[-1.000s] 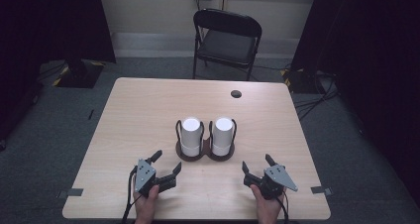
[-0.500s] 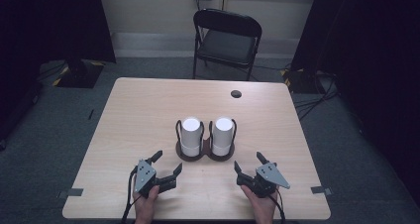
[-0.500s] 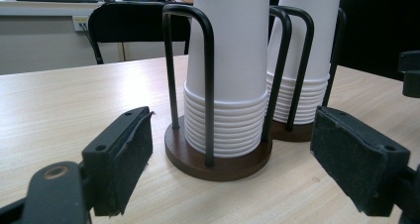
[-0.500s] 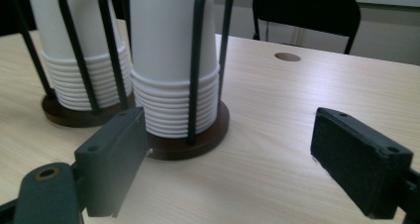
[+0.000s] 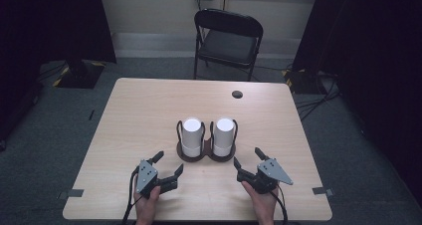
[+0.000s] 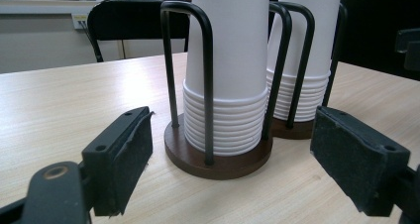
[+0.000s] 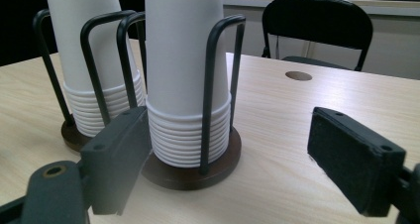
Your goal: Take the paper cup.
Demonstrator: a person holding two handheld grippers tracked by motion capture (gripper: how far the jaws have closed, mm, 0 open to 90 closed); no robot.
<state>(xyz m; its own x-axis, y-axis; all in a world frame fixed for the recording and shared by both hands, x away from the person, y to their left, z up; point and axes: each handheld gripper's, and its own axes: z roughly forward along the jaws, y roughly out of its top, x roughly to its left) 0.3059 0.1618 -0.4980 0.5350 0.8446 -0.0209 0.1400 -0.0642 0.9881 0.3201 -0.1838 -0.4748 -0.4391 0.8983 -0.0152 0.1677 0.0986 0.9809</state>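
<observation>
Currently we list, all placed relative to the cup holder (image 5: 206, 154), a dark wooden double base with black wire hoops, mid-table:

- Left cup stack (image 5: 192, 135) and right cup stack (image 5: 224, 135): white paper cups nested upside down, upright, one on each disc.
- Left gripper (image 5: 165, 166): just in front of the holder, on the left stack's side; jaws spread, nothing between them.
- Right gripper (image 5: 247, 161): just in front, on the right stack's side; jaws spread and empty, having just been closing a little.
- Folding chair (image 5: 228, 40): well behind the holder, off the table.

We judge the step an approach to the stacks. Best done by coming above the hoops, pinching only the topmost cup, and lifting straight up so the holder stays put.
</observation>
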